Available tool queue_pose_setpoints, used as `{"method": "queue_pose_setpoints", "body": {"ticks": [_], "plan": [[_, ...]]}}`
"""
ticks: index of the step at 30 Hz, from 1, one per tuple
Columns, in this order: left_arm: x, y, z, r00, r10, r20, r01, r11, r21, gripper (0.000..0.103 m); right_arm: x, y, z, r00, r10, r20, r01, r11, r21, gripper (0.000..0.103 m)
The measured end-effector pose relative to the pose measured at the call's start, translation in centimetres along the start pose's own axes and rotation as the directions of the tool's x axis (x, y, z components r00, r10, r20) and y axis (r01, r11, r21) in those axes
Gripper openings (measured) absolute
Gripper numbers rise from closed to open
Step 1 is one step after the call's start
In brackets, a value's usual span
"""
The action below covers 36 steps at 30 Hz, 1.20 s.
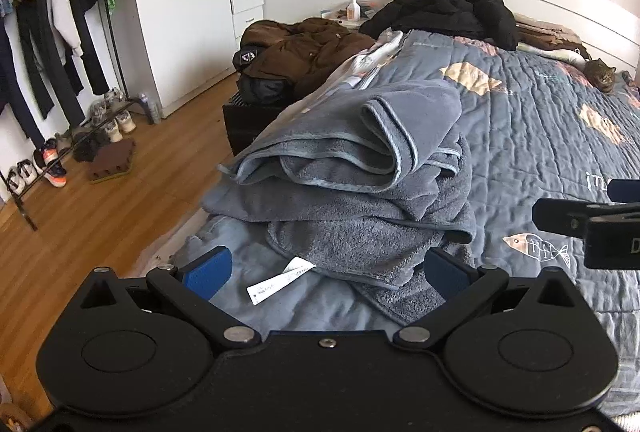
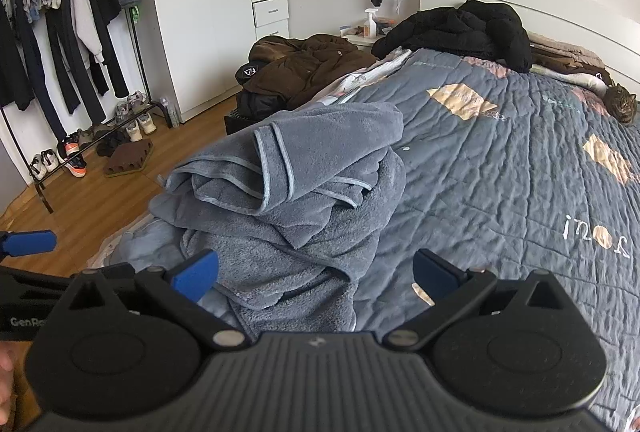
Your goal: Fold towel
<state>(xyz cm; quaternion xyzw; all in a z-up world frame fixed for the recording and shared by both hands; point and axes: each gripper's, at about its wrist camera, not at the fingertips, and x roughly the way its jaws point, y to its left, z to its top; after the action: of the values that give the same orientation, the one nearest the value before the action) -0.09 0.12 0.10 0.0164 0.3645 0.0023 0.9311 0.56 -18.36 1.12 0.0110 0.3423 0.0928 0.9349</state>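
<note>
Towel: one grey towel (image 1: 360, 168) heaped on my bed's (image 1: 540, 136) near-left edge.
Claws: two; my left (image 1: 326, 270) and right (image 2: 316, 272) spread wide, empty.
Jackets: two.
Cat: one (image 1: 600, 74).

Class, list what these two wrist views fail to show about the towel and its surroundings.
- Towel: near edge hidden behind the left gripper in the left view, and behind the right gripper in the right view.
- White care label: print too small to read.
- Cat: cut off by the right view's edge.
</note>
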Motion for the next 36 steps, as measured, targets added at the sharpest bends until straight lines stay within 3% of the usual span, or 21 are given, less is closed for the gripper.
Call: {"method": "queue_pose_setpoints", "body": {"ticks": [18,24,36], "plan": [[-1.0,0.9,-0.3,0.998,-0.032,0.062,0.033,0.999,-0.019,0.103,-0.2,0.4,0.2,1.0,0.017,0.004,-0.017,1.0,0.009,0.103],[-1.0,0.5,-0.5,0.997,0.0,0.083,-0.001,1.0,0.022,0.103,-0.4,0.8,0.1,1.0,0.027,0.008,-0.027,1.0,0.01,0.103],[-1.8,0.5,-0.2,0.994,-0.015,0.108,0.014,1.0,0.01,0.103,-0.2,0.9,-0.1,1.0,0.023,0.001,-0.023,1.0,0.021,0.103]]}}
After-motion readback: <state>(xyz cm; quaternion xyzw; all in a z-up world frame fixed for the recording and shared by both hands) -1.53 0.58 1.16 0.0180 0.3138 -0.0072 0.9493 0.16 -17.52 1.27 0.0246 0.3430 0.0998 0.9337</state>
